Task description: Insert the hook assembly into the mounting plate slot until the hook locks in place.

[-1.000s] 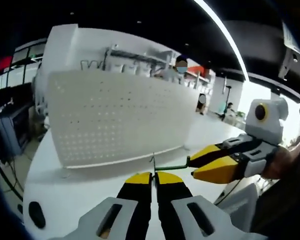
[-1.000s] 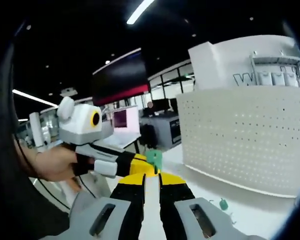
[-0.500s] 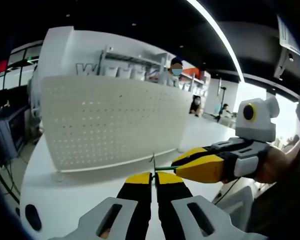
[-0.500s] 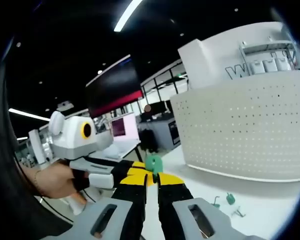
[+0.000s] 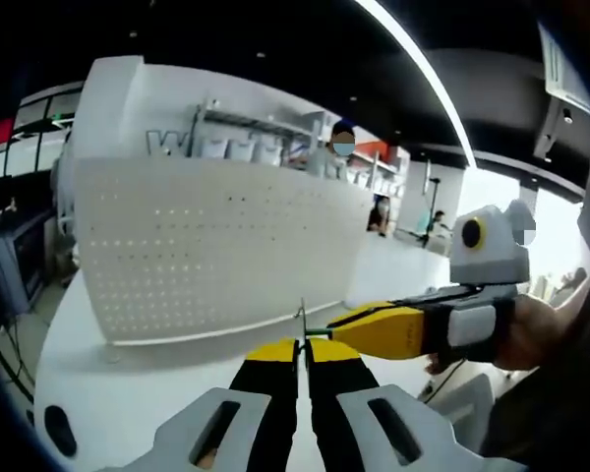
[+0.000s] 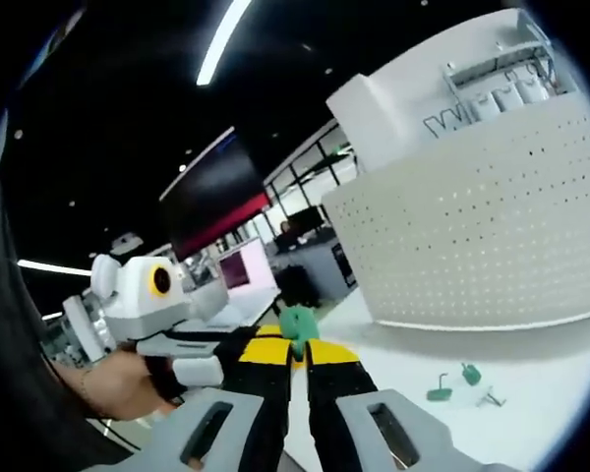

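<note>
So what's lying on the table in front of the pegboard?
In the right gripper view, loose green hook pieces lie on the white table before the perforated pegboard. The right tool covers the table nearer the camera.

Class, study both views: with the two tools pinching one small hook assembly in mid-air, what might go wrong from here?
1. Both tools, left tool and right tool, grip the thin green-capped wire hook at their very tips; it may slip or twist.
2. The white perforated mounting plate stands apart, so aiming could miss a hole.
3. Loose green hooks on the white table might get knocked.
</note>
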`<state>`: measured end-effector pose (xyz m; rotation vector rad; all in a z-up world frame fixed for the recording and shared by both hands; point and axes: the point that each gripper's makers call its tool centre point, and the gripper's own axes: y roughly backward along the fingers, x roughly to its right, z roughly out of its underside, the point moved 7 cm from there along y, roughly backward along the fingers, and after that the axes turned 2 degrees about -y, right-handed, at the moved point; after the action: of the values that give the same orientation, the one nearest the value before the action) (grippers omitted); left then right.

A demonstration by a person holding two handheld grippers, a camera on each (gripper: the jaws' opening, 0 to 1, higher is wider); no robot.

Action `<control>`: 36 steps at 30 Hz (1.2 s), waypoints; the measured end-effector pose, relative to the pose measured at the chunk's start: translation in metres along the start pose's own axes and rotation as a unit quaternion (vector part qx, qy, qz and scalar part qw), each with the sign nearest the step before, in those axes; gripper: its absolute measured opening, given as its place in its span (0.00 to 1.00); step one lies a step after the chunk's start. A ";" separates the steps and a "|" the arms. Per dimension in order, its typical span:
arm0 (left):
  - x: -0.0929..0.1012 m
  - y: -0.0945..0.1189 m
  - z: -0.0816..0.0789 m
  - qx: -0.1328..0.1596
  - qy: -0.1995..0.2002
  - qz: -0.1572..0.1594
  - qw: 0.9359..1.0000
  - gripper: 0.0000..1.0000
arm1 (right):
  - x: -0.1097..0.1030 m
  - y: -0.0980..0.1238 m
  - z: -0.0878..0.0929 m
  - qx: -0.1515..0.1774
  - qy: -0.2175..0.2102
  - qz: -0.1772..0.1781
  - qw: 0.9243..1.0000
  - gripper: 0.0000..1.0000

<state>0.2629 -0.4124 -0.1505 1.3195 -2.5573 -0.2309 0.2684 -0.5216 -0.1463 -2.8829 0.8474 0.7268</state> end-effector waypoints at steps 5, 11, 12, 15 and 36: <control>0.001 0.000 -0.001 0.004 0.002 -0.002 1.000 0.02 | -0.001 0.001 -0.001 0.007 -0.005 0.000 1.000 0.04; 0.002 0.001 -0.002 0.007 -0.013 -0.002 1.000 0.02 | -0.001 0.002 0.000 0.010 -0.009 0.003 1.000 0.05; 0.003 0.001 -0.002 0.008 -0.013 -0.002 1.000 0.02 | -0.001 0.002 -0.001 0.012 -0.011 0.003 1.000 0.05; 0.003 0.001 -0.003 0.014 -0.001 0.000 1.000 0.02 | -0.002 0.003 -0.002 0.019 -0.010 0.002 1.000 0.05; 0.005 -0.001 0.000 0.010 0.004 0.005 1.000 0.02 | -0.001 0.002 -0.002 0.016 -0.045 -0.005 0.999 0.04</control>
<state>0.2607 -0.4169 -0.1495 1.3134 -2.5662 -0.1979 0.2680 -0.5230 -0.1437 -2.8010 0.8245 0.8257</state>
